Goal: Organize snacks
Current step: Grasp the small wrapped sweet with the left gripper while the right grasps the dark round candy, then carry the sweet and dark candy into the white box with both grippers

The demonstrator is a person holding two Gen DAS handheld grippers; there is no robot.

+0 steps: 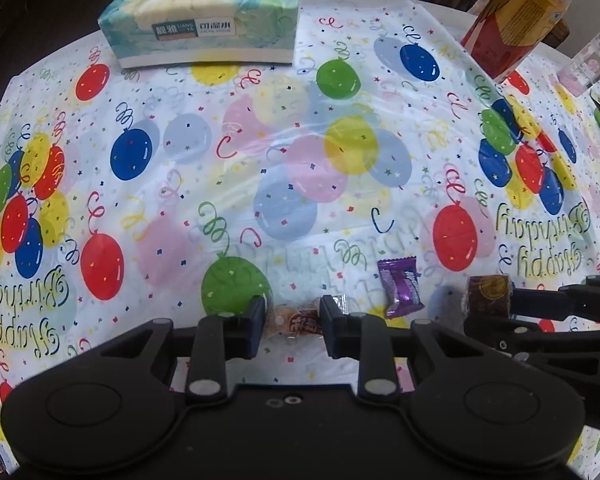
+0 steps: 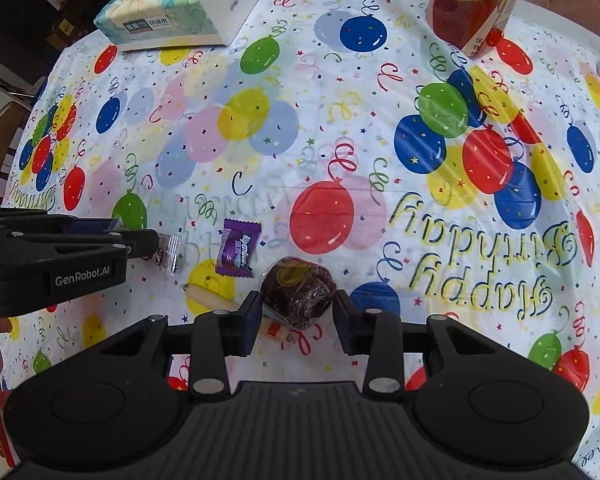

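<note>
Two hand-held grippers each clasp a wrapped snack low over the balloon-print counter (image 2: 340,80).

Nearest, the right hand-held gripper (image 2: 298,306) is closed narrow on a dark round wrapped snack (image 2: 298,294), held between both fingers; a pale stick-shaped snack (image 2: 210,295) lies on the cloth just under and left of it, long axis running left to right. The left hand-held gripper (image 1: 292,314) pinches a clear-wrapped candy (image 1: 296,318), its twisted ends sticking out sideways past the fingers. Between the two lies a purple candy (image 2: 237,251), long axis pointing away. Beyond stretches broad open cloth. At the far edge stand a tissue pack (image 1: 204,16) to the left and a red-and-orange carton (image 2: 476,4) to the right.
</note>
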